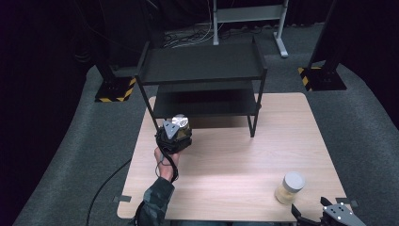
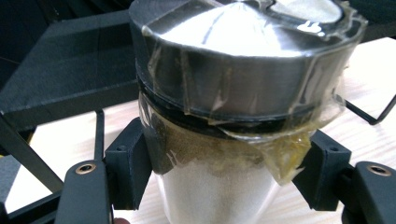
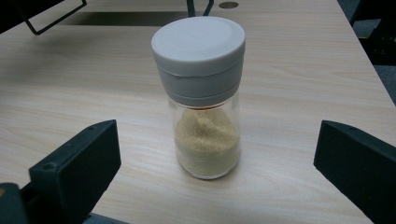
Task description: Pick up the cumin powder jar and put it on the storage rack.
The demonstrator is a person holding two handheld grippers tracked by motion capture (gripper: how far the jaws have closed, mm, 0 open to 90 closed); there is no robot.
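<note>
— Firstly, high view: where does the held item sit?

— Centre-left of frame. The left gripper (image 1: pixel 175 136) is clamped on a metal-lidded jar (image 1: pixel 180 123), upright, just before the black shelf rack (image 1: pixel 203 75), which stands above it in the frame. A grey-lidded jar (image 1: pixel 290 187) stands lower right, beside the right gripper (image 1: pixel 329 214).

— Left gripper view?

— Pads (image 2: pixel 128 168) press both sides of the glass under the taped lid (image 2: pixel 243 60). The rack's lower shelf (image 2: pixel 70 74) lies upper left. No legible label.

— Right gripper view?

— Jaws spread wide, nothing held; the grey-lidded jar (image 3: pixel 205 102) stands upright at centre, between and beyond them. No writing on it.
</note>
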